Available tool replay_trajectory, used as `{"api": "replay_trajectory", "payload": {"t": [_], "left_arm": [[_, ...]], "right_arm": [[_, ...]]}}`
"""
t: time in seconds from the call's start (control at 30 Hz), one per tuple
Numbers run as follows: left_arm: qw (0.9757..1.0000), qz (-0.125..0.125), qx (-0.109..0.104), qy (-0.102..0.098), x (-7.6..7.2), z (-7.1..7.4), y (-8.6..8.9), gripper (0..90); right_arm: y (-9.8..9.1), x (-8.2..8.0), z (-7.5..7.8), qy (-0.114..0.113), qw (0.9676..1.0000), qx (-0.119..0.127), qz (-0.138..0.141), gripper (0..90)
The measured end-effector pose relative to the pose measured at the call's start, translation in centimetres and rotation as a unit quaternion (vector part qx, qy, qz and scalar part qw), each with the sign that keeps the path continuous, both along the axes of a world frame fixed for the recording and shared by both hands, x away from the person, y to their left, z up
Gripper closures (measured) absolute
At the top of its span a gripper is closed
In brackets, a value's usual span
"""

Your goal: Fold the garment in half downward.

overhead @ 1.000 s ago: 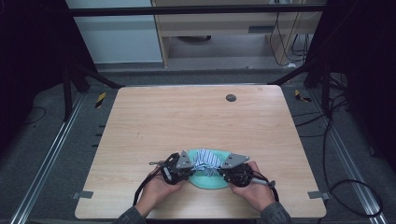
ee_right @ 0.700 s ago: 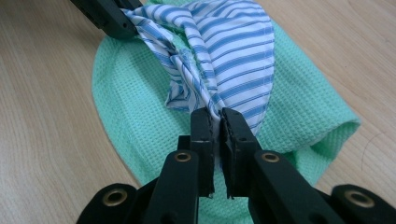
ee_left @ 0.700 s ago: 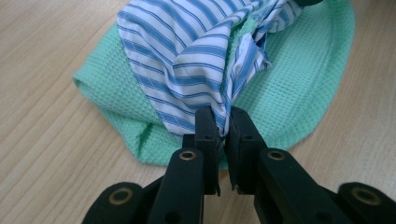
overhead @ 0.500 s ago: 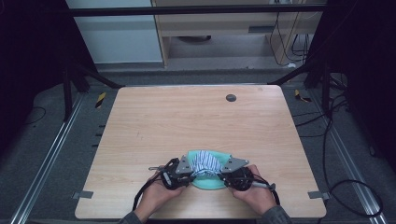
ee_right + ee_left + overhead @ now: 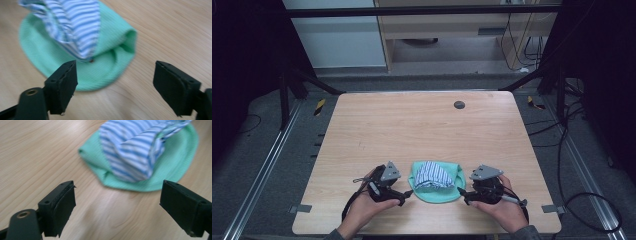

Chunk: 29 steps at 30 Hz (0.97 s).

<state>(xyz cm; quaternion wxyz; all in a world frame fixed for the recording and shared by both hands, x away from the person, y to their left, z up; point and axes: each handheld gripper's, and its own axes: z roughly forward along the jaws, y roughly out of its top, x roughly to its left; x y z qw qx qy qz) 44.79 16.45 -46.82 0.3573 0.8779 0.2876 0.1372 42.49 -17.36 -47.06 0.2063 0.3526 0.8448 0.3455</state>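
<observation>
Now both tools are seen open and empty — the left tool (image 5: 408, 192) at nine o'clock of the folded cloths (image 5: 436, 181), the right tool (image 5: 460, 191) at three, jaws just opened. Resting near the counter's (image 5: 422, 130) six-o'clock edge, the loosely stacked striped layer (image 5: 132, 147) could be dragged off the green one (image 5: 105, 75) — by a snagging jaw.

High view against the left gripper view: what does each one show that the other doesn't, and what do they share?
High view alone: both hands, the left gripper and right gripper on either side of the cloth bundle, a dark round spot at the table's far edge, and the floor around it. Left gripper view alone: that gripper's jaws up close, standing wide apart with nothing between them, having just been opening. Both: the striped blue-and-white cloth lying on the green cloth on the wooden table.
</observation>
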Motion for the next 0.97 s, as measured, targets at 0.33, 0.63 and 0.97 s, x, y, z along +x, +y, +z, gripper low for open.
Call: {"api": "replay_trajectory", "payload": {"t": [0.33,0.63,0.97], "left_arm": [[0.9948,0.101,0.005,0.007,4.3,-1.4,5.5,8.3],[0.9884,0.15,0.02,0.01,5.9,-3.3,8.0,7.8],[0.9871,0.16,-0.007,0.001,6.3,-4.0,8.6,0.5]], "right_arm": [[-3.8,3.0,-1.6,0.015,0.9924,0.014,-0.121,6.8],[-5.5,5.4,-4.1,0.032,0.98,0.039,-0.193,4.8],[-5.0,5.8,-4.2,0.033,0.9755,0.041,-0.213,0.1]]}}
